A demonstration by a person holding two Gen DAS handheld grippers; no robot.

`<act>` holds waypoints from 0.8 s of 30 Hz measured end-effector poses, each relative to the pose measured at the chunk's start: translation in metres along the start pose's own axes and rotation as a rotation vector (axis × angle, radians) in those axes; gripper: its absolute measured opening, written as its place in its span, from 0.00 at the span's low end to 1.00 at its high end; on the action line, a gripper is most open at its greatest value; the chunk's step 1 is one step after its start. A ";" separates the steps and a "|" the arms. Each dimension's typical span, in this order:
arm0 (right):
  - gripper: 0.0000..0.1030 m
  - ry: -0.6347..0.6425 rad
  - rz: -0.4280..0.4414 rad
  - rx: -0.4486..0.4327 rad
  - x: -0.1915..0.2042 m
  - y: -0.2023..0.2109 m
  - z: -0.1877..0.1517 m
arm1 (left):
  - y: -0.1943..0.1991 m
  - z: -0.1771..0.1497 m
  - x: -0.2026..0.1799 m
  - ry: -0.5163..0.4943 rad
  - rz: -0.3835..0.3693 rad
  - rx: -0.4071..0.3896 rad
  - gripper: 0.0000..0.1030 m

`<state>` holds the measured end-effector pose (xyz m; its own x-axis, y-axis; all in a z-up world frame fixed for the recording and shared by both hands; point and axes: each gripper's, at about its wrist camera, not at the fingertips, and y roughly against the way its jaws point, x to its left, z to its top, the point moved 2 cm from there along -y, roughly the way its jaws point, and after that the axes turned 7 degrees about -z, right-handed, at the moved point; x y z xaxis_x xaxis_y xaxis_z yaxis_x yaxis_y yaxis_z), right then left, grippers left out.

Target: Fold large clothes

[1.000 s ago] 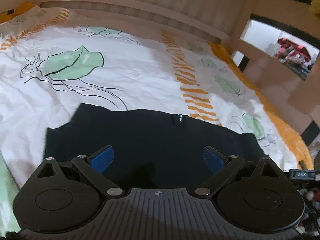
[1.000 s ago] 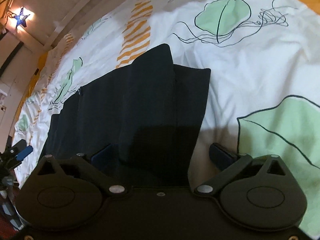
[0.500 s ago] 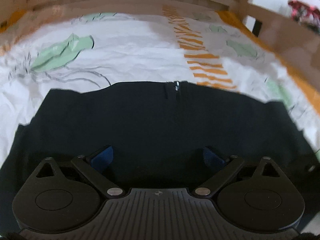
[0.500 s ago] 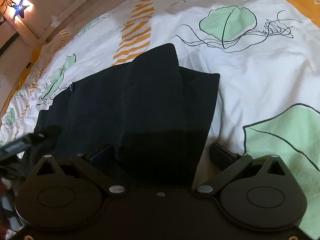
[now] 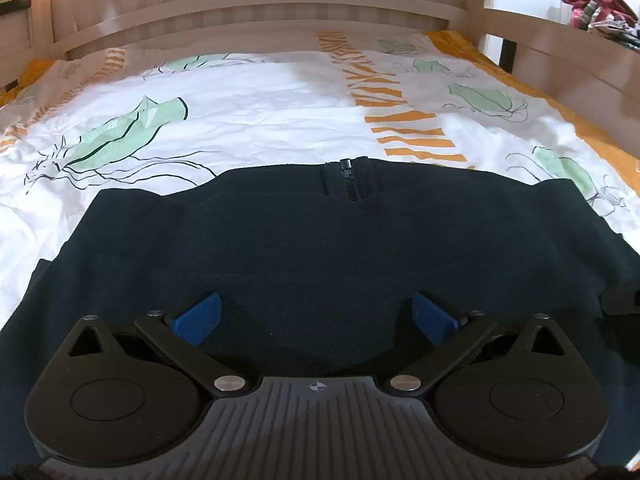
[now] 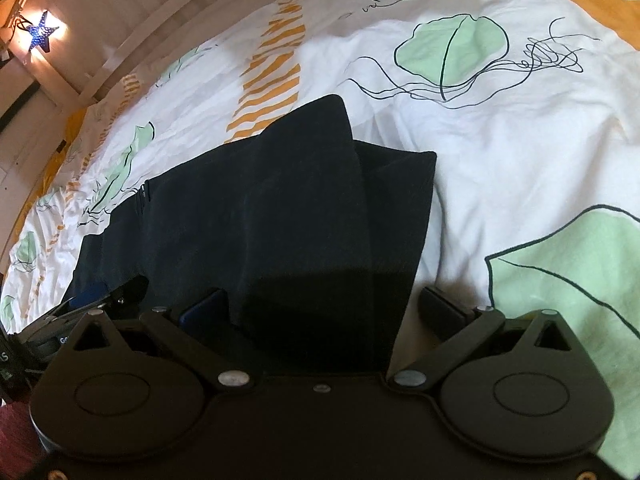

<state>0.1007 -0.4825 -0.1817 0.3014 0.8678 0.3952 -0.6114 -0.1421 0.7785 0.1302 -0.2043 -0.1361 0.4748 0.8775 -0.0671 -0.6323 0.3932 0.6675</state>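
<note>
A dark navy garment (image 5: 320,248) lies flat on the bed, its zipper (image 5: 347,178) at the far edge. My left gripper (image 5: 316,318) hovers low over its near part, open wide, blue pads (image 5: 198,318) apart and nothing pinched. In the right wrist view the same garment (image 6: 280,208) shows a folded panel lying over it. My right gripper (image 6: 322,312) is open; the garment's near right edge lies between its fingers (image 6: 440,312), which do not press on it. The left gripper (image 6: 100,300) shows at the lower left there.
The bed cover (image 5: 260,120) is white with green jellyfish prints and orange stripes. A slatted wooden headboard (image 5: 256,8) runs behind it and a side rail (image 5: 560,52) on the right. A lit star lamp (image 6: 42,34) hangs on the wall.
My left gripper came down and closer over the garment, and its view levelled out. It now shows in the right wrist view's lower left. The right gripper stayed put.
</note>
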 end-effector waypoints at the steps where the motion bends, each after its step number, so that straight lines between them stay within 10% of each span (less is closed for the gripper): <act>1: 1.00 -0.001 0.000 -0.001 0.001 0.000 0.000 | 0.000 0.000 0.000 0.000 0.000 -0.001 1.00; 20: 1.00 0.004 0.012 0.000 0.002 0.004 -0.001 | 0.004 0.001 0.005 -0.003 -0.016 -0.006 0.99; 24: 1.00 0.004 0.013 -0.001 0.002 0.004 -0.001 | 0.025 -0.002 0.007 0.035 -0.036 -0.021 0.80</act>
<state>0.0980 -0.4813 -0.1782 0.2908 0.8678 0.4030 -0.6161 -0.1524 0.7728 0.1163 -0.1881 -0.1219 0.4760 0.8717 -0.1166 -0.6281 0.4298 0.6486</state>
